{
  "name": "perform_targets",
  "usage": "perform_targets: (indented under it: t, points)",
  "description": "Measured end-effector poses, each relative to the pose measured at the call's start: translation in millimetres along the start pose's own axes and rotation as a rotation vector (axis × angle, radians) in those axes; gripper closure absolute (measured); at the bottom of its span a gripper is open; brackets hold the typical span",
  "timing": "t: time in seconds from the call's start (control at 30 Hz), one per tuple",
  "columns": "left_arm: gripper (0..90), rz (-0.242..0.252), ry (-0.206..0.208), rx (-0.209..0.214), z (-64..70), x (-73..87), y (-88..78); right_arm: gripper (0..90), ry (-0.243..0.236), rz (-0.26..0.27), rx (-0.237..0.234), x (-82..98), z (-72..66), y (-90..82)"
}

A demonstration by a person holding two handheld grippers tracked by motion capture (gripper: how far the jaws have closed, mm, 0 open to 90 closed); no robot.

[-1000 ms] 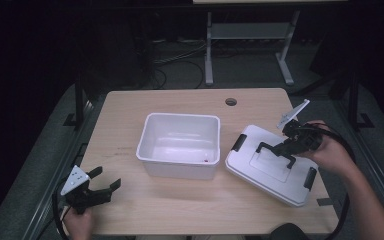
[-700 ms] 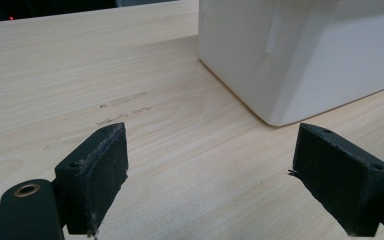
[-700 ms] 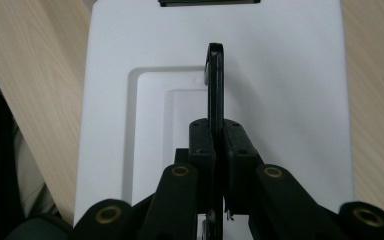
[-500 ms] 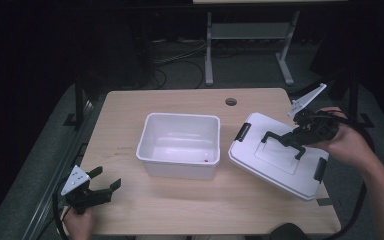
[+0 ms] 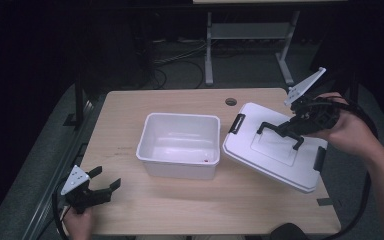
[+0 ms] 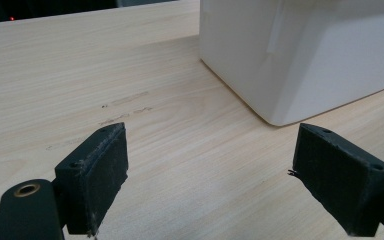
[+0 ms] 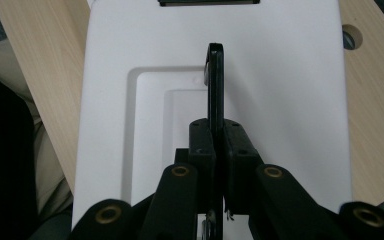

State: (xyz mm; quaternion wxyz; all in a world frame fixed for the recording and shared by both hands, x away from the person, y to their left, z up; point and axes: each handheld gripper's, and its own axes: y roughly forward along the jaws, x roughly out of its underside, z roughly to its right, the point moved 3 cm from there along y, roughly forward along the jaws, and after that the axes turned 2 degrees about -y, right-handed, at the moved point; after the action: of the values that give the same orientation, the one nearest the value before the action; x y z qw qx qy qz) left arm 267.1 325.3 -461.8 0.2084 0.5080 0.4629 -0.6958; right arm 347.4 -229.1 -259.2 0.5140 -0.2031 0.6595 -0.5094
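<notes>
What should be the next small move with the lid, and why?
Probably carry the lid left, over the open white bin. The right hand-held gripper is shut on its black handle and holds it tilted beside the bin, while the left hand-held gripper rests open.

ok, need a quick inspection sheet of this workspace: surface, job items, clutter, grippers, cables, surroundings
Surface: light wooden table, round cable hole near the far edge.
Job's things: open white plastic bin, a small red speck inside; white plastic lid with black handle, tilted beside the bin.
Clutter: dark tape strip near the right front corner.
Grippers: right gripper shut on the handle; left gripper open over bare table.
Cables: black cable trails from the right gripper; loose cables on the floor.
Surroundings: dark room, metal frame behind.
</notes>
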Motion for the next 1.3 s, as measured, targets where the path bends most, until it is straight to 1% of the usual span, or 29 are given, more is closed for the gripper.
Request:
perform_targets:
  t: [0.27, 0.37, 0.47, 0.57, 0.73, 0.83, 0.87, 0.9, 1.0, 1.3]
  points:
    - [13.7, 0.0, 0.002, -0.002, -1.0, -0.1, -0.1, 84.5, -0.04, -0.001, -0.007, -24.9, -5.0, -3.2]
    - [13.7, 0.001, 0.002, -0.001, -1.2, -0.1, -0.3, 84.5, -0.064, 0.003, -0.01, -36.7, -7.9, -3.6]
    - [13.7, -0.001, 0.003, -0.003, -1.1, 0.1, -0.1, 84.6, -0.087, 0.008, -0.014, -46.5, -10.7, -2.8]
    - [13.7, 0.0, 0.003, 0.001, -0.8, -0.1, -0.1, 84.5, -0.1, 0.008, -0.02, -54.6, -13.0, -1.0]
    - [13.7, -0.002, 0.005, 0.002, -0.7, -0.1, 0.3, 84.5, -0.14, 0.005, -0.03, -72.5, -17.0, 5.6]
    - [13.7, -0.002, 0.007, 0.001, -0.8, -0.2, 0.5, 84.5, -0.155, 0.007, -0.036, -80.9, -18.1, 9.6]
    - [13.7, -0.002, 0.007, 0.001, -0.8, -0.2, 0.5, 84.5, -0.155, 0.007, -0.036, -80.9, -18.1, 9.6]
    - [13.7, -0.001, 0.007, 0.002, -0.9, -0.2, 0.3, 84.5, -0.163, 0.006, -0.04, -88.6, -19.7, 13.3]
    - [13.7, -0.002, 0.007, 0.0, -1.6, -0.2, -0.4, 84.5, -0.181, 0.008, -0.046, -99.0, -21.7, 18.6]
    - [13.7, -0.001, 0.01, 0.0, -2.0, -0.2, -0.4, 84.5, -0.223, -0.001, -0.062, -124.4, -28.4, 31.8]
